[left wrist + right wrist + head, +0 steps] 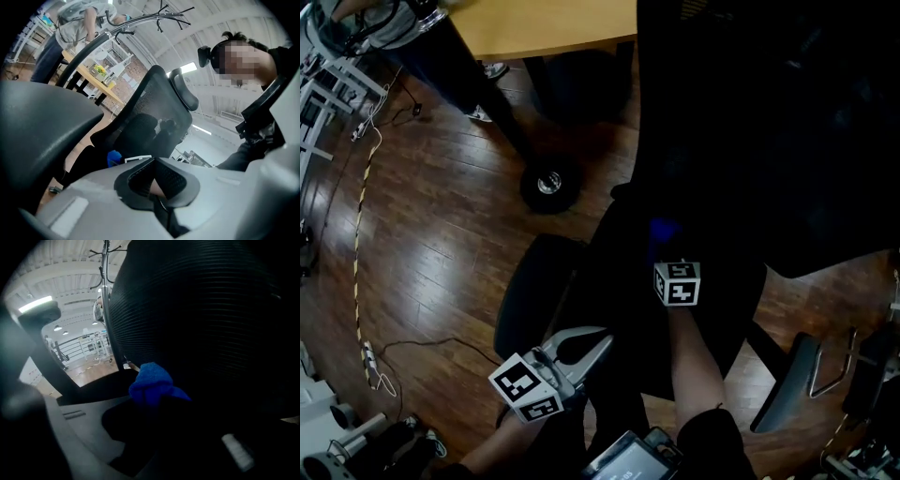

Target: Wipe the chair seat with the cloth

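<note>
— What stands by the wooden table (544, 23)?
— A person (441, 47) in dark trousers, at the table's left end, on the brown plank floor (441, 244).
— And farther from the table?
— Well to its left, white metal frames (321, 89). A pale cable (358, 216) trails away from the table to a power strip (367, 356).

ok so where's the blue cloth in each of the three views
Head view: blue cloth, dim, near centre on the dark chair seat.
Left gripper view: small blue patch, lower left of centre.
Right gripper view: centre, bunched in the right gripper.
Shared landmark: the mesh backrest; the cloth sits at its foot.
</note>
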Motion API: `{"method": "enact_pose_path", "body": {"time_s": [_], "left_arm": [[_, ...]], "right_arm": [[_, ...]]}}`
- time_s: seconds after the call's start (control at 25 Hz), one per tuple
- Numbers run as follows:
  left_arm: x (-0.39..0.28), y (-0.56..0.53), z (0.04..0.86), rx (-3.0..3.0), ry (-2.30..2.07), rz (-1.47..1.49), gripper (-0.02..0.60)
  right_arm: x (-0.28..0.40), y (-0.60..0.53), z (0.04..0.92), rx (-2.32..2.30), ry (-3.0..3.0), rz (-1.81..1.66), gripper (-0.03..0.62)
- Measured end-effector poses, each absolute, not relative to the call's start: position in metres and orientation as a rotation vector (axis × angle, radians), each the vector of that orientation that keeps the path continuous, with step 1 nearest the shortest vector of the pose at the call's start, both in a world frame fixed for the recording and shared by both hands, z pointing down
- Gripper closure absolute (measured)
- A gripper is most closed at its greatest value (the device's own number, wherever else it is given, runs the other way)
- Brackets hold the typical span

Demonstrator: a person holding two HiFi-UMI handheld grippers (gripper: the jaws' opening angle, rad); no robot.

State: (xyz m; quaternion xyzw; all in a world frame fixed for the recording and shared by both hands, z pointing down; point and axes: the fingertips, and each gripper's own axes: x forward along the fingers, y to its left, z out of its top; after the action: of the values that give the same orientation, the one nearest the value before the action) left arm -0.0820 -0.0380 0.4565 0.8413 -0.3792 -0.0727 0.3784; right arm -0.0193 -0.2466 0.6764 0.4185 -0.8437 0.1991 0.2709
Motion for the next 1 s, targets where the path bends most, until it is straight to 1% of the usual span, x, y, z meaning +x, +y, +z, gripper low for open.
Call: {"method": "enact_pose_path", "body": {"time_s": [0.2, 0.36, 0.44, 0.52, 0.72, 0.84, 0.92, 1.0], "left_arm": [[-0.078, -0.029, 0.46, 2.147, -0.948, -0.144, 0.58], [-0.075, -0.014, 0.466, 2.142, -0.922, -0.078, 0.58], [-0.075, -0.01, 0.47, 2.134, -0.921, -0.07, 0.58], [-0.073, -0.009, 0.472, 2.139, -0.92, -0.061, 0.58], [-0.063, -0.003, 0.469, 2.154, -0.901, -0.055, 0.58], [-0.067, -0.003, 0.46, 2.142, -0.914, -0.105, 0.58], [-0.07, -0.002, 0.453, 2.14, -0.917, -0.134, 0.58], [-0.072, 0.0, 0.449, 2.141, -0.919, -0.148, 0.58]], "right_arm": [[0.101, -0.243, 0.679, 1.314, -2.111, 0.538, 0.533], [0.202, -0.23, 0.665, 1.486, -2.002, 0.548, 0.534], [0.237, -0.222, 0.657, 1.564, -1.976, 0.562, 0.533], [0.257, -0.215, 0.653, 1.608, -1.977, 0.596, 0.533], [0.267, -0.211, 0.654, 1.562, -2.007, 0.605, 0.534], [0.26, -0.211, 0.639, 1.641, -2.057, 0.643, 0.533], [0.234, -0.209, 0.625, 1.702, -2.162, 0.715, 0.533], [0.184, -0.209, 0.618, 1.66, -2.278, 0.766, 0.533]]}}
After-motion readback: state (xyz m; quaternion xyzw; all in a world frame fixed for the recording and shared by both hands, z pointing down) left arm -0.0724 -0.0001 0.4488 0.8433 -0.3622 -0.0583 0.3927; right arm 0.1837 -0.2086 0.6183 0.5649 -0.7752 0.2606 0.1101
